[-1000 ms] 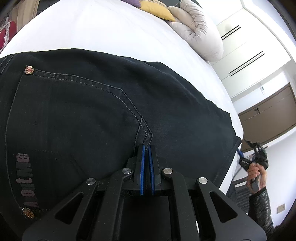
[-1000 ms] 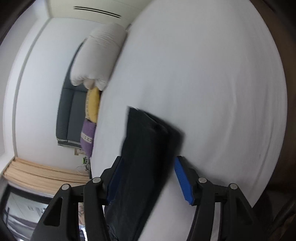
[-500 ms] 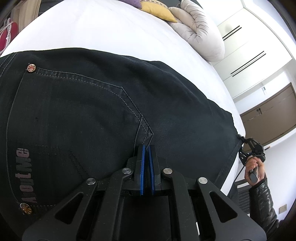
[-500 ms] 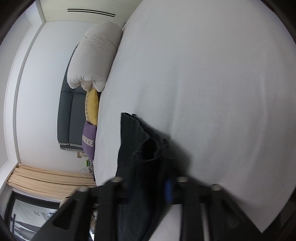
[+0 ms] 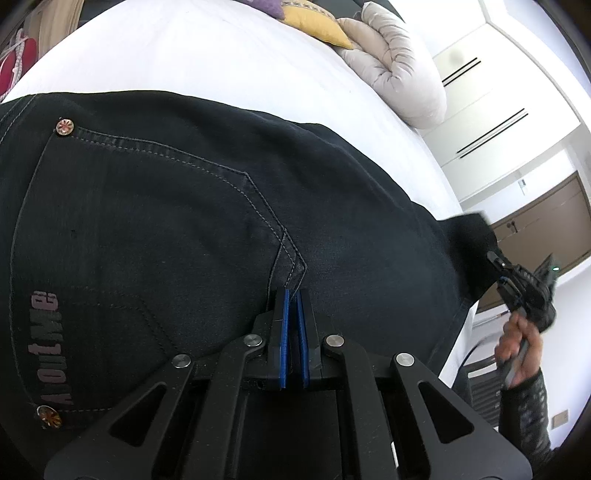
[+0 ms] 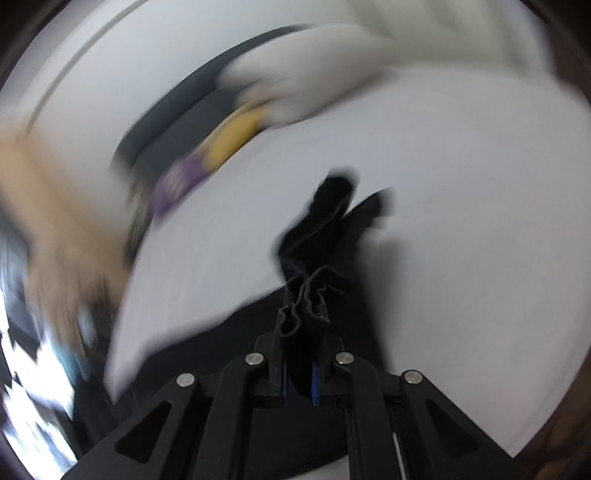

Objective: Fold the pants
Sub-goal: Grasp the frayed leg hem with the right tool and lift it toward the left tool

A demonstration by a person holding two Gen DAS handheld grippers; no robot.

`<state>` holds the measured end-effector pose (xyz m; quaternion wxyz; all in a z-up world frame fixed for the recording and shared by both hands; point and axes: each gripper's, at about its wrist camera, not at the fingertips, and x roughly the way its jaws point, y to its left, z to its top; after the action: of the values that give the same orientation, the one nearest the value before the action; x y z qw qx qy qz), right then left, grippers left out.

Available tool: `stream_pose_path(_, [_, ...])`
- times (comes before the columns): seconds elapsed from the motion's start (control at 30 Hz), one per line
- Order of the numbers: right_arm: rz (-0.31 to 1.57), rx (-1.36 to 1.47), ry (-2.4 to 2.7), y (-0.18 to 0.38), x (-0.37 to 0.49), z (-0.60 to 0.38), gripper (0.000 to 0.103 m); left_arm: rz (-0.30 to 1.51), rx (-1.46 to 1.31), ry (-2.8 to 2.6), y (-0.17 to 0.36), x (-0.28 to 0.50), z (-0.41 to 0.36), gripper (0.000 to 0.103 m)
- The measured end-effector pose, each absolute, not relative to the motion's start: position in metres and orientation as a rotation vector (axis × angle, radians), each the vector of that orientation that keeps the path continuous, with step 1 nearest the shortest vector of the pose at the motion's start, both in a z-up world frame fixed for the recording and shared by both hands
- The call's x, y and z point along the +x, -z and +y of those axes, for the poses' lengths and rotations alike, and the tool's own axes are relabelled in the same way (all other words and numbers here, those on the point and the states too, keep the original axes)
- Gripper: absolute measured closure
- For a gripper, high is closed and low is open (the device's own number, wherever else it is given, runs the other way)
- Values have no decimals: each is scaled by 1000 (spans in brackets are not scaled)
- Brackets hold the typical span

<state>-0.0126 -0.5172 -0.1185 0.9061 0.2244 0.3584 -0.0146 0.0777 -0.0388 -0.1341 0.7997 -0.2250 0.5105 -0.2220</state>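
Observation:
Black jeans lie flat on a white bed, back pocket up, with rivets and grey lettering at the left. My left gripper is shut, its blue pads together at the pocket's lower point, pressing on the fabric. My right gripper is shut on the bunched leg hem of the jeans and holds it lifted off the bed. It also shows in the left wrist view at the far right, with the raised hem. The right wrist view is motion-blurred.
A rolled beige duvet, a yellow cushion and a purple cushion lie at the head of the bed. White cupboards and a brown door stand beyond the bed's right side.
My right gripper closed on the leg hem and lifted it off the bed, swinging quickly. My left gripper stayed shut in place on the pocket.

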Motion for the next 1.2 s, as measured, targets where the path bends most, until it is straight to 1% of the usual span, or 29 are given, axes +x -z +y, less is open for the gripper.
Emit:
stream_pose_path(0.1, [834, 170, -65, 133, -4, -429, 93, 1092, -487, 473, 133, 77, -38, 96])
stream_pose_path(0.2, [926, 17, -75, 168, 0, -383, 93, 1099, -506, 468, 127, 77, -37, 96])
stream_pose_path(0.23, [930, -32, -56, 175, -1, -377, 93, 1103, -503, 461, 123, 76, -39, 93])
stream_pose_path(0.3, [913, -91, -43, 178, -5, -371, 93, 1120, -508, 472, 117, 77, -42, 73])
stream_pose_path(0.37, [907, -87, -43, 175, -6, -372, 93, 1104, -565, 525, 109, 79, -48, 9])
stream_pose_path(0.4, [899, -102, -40, 172, -8, -372, 93, 1093, -584, 535, 104, 80, -52, 0])
stream_pose_path(0.47, [873, -145, -39, 165, -14, -366, 93, 1114, -607, 548, 99, 86, -62, 0])
stream_pose_path(0.6, [808, -224, -67, 147, -32, -343, 93, 1221, -740, 603, 108, 104, -81, 0])
stream_pose_path(0.77, [765, -292, -118, 143, -53, -306, 93, 1311, -837, 707, 111, 127, -108, 0])
stream_pose_path(0.9, [758, -330, -127, 147, -55, -286, 92, 1345, -826, 699, 111, 142, -115, 0])
stream_pose_path(1.0, [752, -336, -144, 145, -57, -276, 92, 1355, -785, 679, 111, 150, -115, 3])
stream_pose_path(1.03, [749, -342, -150, 144, -57, -272, 92, 1364, -763, 681, 111, 152, -114, 14])
stream_pose_path(1.07, [747, -349, -155, 143, -57, -268, 92, 1377, -753, 684, 112, 153, -115, 35])
stream_pose_path(1.1, [744, -361, -164, 142, -57, -262, 92, 1389, -743, 681, 113, 154, -114, 45])
stream_pose_path(1.13, [739, -371, -172, 141, -57, -257, 92, 1401, -726, 667, 115, 152, -112, 65])
stream_pose_path(1.17, [735, -384, -183, 140, -58, -251, 92, 1407, -711, 654, 116, 150, -108, 75])
stream_pose_path(1.2, [734, -394, -194, 140, -57, -245, 92, 1406, -707, 652, 117, 154, -103, 77])
